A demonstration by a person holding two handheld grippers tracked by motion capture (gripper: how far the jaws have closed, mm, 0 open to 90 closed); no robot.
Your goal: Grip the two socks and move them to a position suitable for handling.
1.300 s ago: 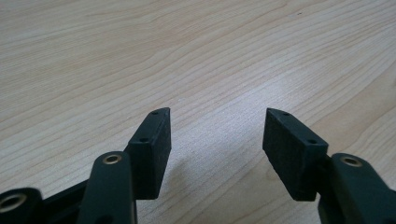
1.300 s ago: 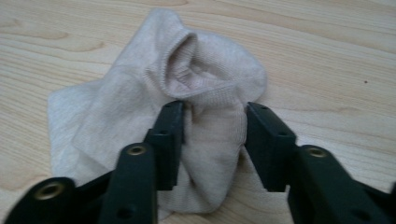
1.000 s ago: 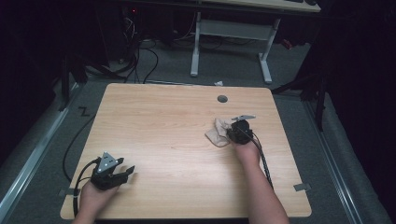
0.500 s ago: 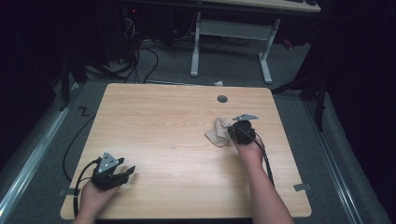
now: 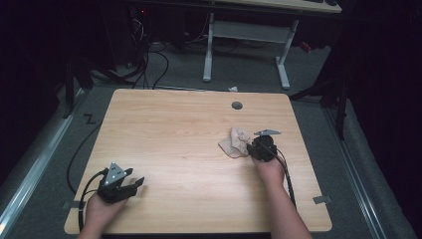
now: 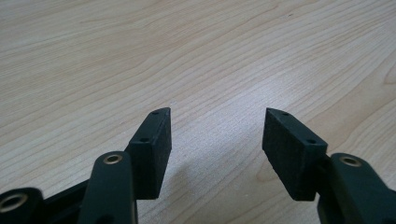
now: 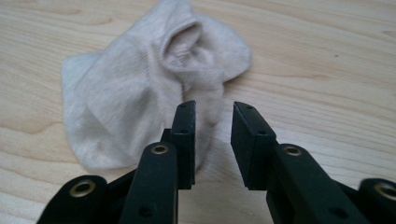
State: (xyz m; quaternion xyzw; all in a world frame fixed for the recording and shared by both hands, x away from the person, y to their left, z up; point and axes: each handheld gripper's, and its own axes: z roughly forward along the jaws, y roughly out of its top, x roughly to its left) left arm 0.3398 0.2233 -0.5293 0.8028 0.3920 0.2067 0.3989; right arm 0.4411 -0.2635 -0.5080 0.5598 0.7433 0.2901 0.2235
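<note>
The right gripper (image 7: 212, 140) stands at the near edge of a crumpled beige cloth (image 7: 149, 88). Its jaws have just been opening and now stand a little apart with nothing pinched between them; a fold of the cloth lies just beyond the left pad, apparently free of it. The step in hand looks like a release after a tug or a drop of the cloth, which lies on the right half of the wooden table (image 5: 174, 129), seen from above as a small heap (image 5: 236, 142) just in front of that gripper (image 5: 259, 147). A next move would probably call for picking a fresh edge or corner and closing on it cleanly.

The left gripper (image 6: 215, 140) rests near the table's front left corner (image 5: 130, 184), its jaws spread wide over bare wood, well apart from the cloth.

What the cloth is, a sock or a rag, is hard to tell. In the high view the right gripper's body hides its jaw tips.
</note>
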